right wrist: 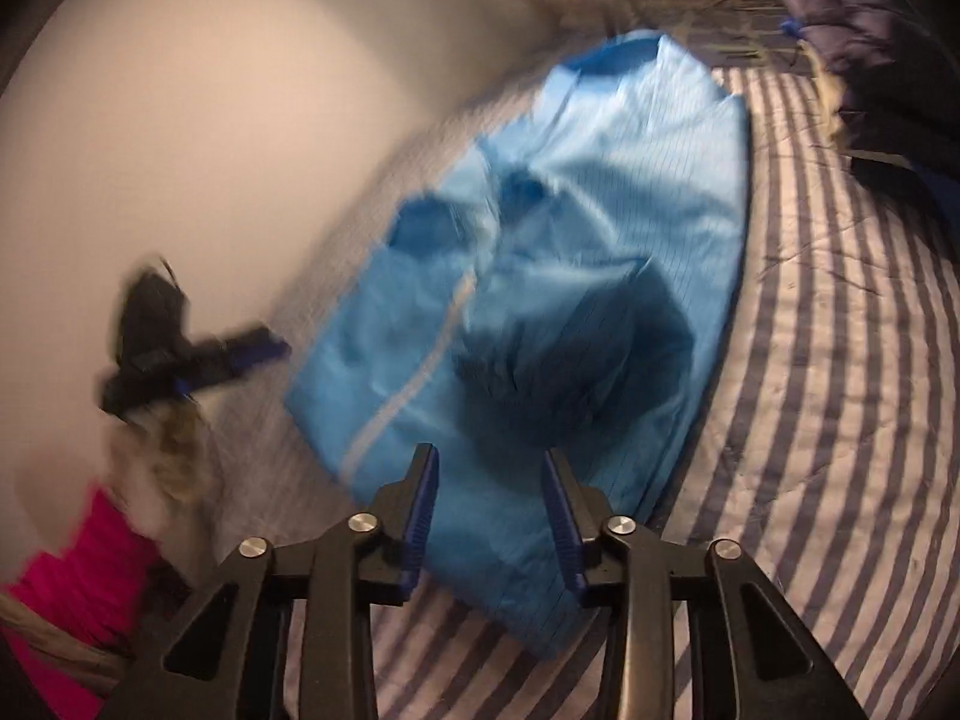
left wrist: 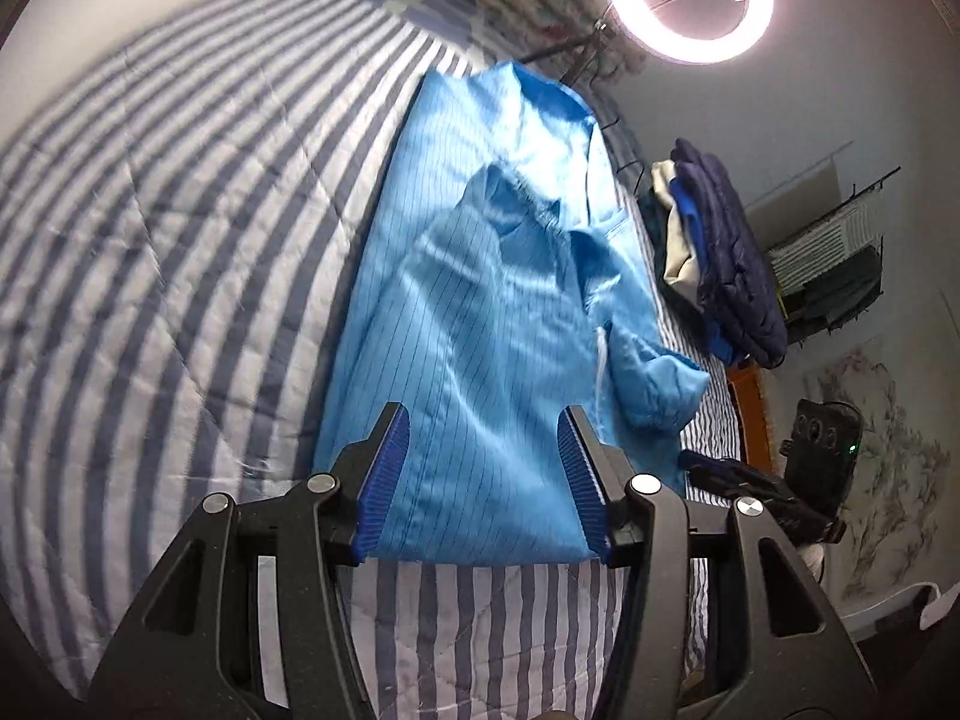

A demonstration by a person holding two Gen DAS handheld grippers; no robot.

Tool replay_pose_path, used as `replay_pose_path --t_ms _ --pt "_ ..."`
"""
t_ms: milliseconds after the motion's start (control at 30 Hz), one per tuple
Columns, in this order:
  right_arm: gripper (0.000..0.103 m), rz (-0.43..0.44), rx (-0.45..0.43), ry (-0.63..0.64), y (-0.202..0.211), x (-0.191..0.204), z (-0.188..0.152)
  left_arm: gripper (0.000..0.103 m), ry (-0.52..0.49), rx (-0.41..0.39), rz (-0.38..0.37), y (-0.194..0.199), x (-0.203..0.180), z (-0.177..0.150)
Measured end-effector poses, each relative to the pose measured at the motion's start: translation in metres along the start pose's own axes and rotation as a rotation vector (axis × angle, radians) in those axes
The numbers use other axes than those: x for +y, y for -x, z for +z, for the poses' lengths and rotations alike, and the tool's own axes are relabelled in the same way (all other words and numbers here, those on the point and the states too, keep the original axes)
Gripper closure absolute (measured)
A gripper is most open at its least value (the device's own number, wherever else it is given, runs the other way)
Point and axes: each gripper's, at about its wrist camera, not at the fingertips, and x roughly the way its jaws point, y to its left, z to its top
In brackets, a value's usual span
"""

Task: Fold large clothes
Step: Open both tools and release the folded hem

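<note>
Both grippers stood apart-jawed, gripping nothing: left gripper (left wrist: 483, 420), right gripper (right wrist: 489, 462) above blue pinstriped garment (left wrist: 480, 300) lying on striped bed quilt (left wrist: 150, 210).

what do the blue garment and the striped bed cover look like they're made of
Blue garment: thin, smooth woven cloth with a slight sheen and fine dark pinstripes, probably a synthetic or a blend; it creases sharply. Striped bed cover: matte, padded quilted cloth, likely cotton, with stitch lines crossing its stripes.
</note>
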Motion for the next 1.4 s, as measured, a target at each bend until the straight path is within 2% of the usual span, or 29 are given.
replay_pose_path --t_ms 67,133,200,300,367,400,467,500,567,633,733,900,967,1067,1100,1133,1200,1333,1400 --pt "0.068 -0.045 0.017 0.029 -0.014 0.005 0.005 0.051 0.023 0.019 0.014 -0.009 0.005 -0.002" --pt "0.068 -0.069 -0.013 0.039 -0.017 0.005 0.013 0.051 0.044 0.032 0.029 -0.016 0.01 -0.003" --pt "0.068 -0.097 -0.072 0.038 -0.015 0.007 0.026 0.051 0.057 0.038 0.038 -0.022 0.011 -0.004" --pt "0.066 -0.157 -0.247 -0.022 0.0 0.002 0.053 0.051 0.029 0.032 0.06 -0.023 0.006 -0.006" --pt "0.052 -0.124 -0.336 -0.112 0.008 -0.007 0.064 0.051 0.012 0.028 0.073 -0.022 0.003 -0.007" --pt "0.051 -0.085 -0.376 -0.166 0.012 -0.012 0.067 0.051 0.011 0.023 0.074 -0.021 0.002 -0.007" --pt "0.051 -0.037 -0.403 -0.218 0.018 -0.015 0.069 0.051 0.014 0.01 0.07 -0.017 0.0 -0.006" --pt "0.05 -0.046 -0.398 -0.208 0.02 -0.013 0.071 0.051 0.015 -0.001 0.067 -0.014 0.0 -0.004" --pt "0.051 -0.115 -0.371 -0.154 0.021 -0.003 0.071 0.051 0.014 -0.018 0.065 -0.01 0.0 -0.002" --pt "0.051 -0.168 -0.319 -0.114 0.019 0.004 0.064 0.051 0.016 -0.031 0.057 -0.009 0.001 -0.001" --pt "0.053 -0.182 -0.274 -0.093 0.016 0.005 0.048 0.051 0.002 -0.038 0.038 -0.012 -0.006 0.001" --pt "0.054 -0.196 -0.237 -0.062 0.002 0.01 0.031 0.051 -0.151 -0.063 0.067 -0.026 -0.04 0.003" --pt "0.054 -0.247 -0.218 -0.055 -0.008 0.01 0.03 0.051 -0.195 -0.069 0.109 -0.034 -0.043 0.005" --pt "0.055 -0.332 -0.172 -0.087 -0.019 -0.002 0.029 0.052 -0.2 -0.071 0.273 -0.049 -0.025 0.007" --pt "0.056 -0.383 -0.163 -0.098 -0.021 -0.008 0.028 0.067 -0.19 -0.073 0.355 -0.053 -0.014 0.009" --pt "0.058 -0.419 -0.152 -0.114 -0.022 -0.014 0.027 0.075 -0.184 -0.087 0.376 -0.053 -0.009 0.009" --pt "0.059 -0.448 -0.15 -0.142 -0.018 -0.023 0.025 0.075 -0.153 -0.117 0.416 -0.044 -0.002 0.013" --pt "0.057 -0.402 -0.215 -0.145 0.009 -0.019 0.022 0.075 -0.119 -0.171 0.377 -0.026 -0.003 0.018" --pt "0.057 -0.365 -0.23 -0.118 0.019 -0.008 0.021 0.075 -0.138 -0.19 0.33 -0.02 -0.013 0.017"
